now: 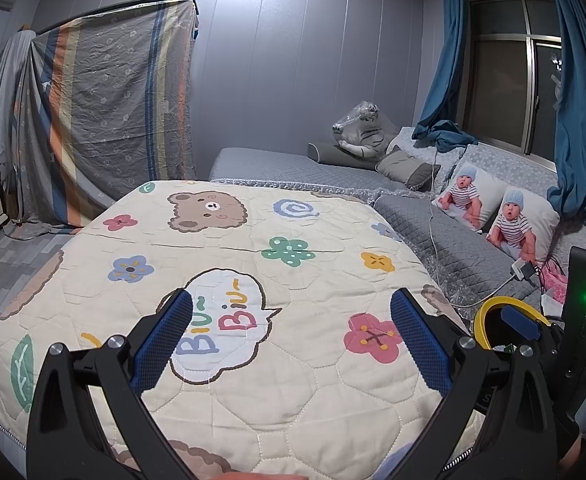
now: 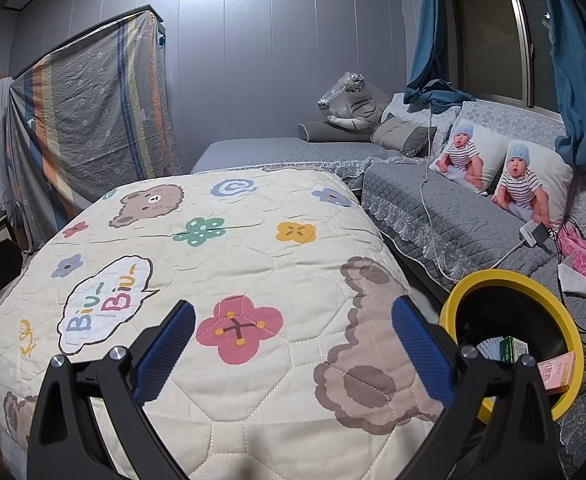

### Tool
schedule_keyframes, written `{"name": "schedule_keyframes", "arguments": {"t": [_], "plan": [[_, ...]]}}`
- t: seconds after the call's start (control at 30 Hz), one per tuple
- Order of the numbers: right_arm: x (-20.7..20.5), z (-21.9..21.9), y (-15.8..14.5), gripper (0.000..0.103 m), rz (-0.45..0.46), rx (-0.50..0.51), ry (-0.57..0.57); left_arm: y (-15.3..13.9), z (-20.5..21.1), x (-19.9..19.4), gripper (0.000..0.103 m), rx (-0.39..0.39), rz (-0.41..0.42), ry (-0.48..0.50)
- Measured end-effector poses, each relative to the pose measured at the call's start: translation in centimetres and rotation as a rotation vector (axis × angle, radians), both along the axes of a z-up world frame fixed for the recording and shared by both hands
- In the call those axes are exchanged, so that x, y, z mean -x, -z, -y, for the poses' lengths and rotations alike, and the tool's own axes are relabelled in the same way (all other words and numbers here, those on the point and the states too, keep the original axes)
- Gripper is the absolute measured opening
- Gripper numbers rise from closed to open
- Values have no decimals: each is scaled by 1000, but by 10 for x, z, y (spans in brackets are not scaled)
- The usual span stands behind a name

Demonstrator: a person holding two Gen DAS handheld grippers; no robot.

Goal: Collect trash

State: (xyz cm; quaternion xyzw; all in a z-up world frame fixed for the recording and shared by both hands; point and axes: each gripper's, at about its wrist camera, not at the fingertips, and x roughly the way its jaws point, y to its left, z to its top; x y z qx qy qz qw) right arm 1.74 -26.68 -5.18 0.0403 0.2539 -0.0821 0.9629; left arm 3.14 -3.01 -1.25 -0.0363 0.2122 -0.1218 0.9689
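Both tongs stand released with nothing between their blue pads: the left tongs (image 1: 289,334) and the right tongs (image 2: 293,340) hover over a cream quilt (image 2: 253,240) printed with bears and flowers. Just right of the quilt sits a yellow-rimmed bin (image 2: 573,344) on a grey sofa (image 2: 453,216). Trash lies inside it: a green box (image 2: 513,350), a pink box (image 2: 559,372) and something pale blue. In the left view, the bin (image 1: 478,320) shows beside the right tongs' blue pad (image 1: 521,322).
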Motion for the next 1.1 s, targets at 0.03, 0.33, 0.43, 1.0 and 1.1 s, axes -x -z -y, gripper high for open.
{"name": "schedule_keyframes", "arguments": {"t": [0.03, 0.33, 0.43, 1.0, 1.1], "plan": [[0, 0, 0, 95, 0, 0, 1, 0, 0, 0, 95, -1, 1, -1], [0, 0, 0, 95, -2, 0, 0, 0, 0, 0, 95, -1, 1, 0], [0, 0, 0, 95, -4, -1, -1, 0, 0, 0, 95, 0, 0, -1], [0, 1, 3, 95, -8, -5, 1, 0, 1, 1, 95, 1, -1, 3], [-1, 2, 3, 95, -11, -6, 0, 0, 1, 1, 95, 3, -5, 2]]}}
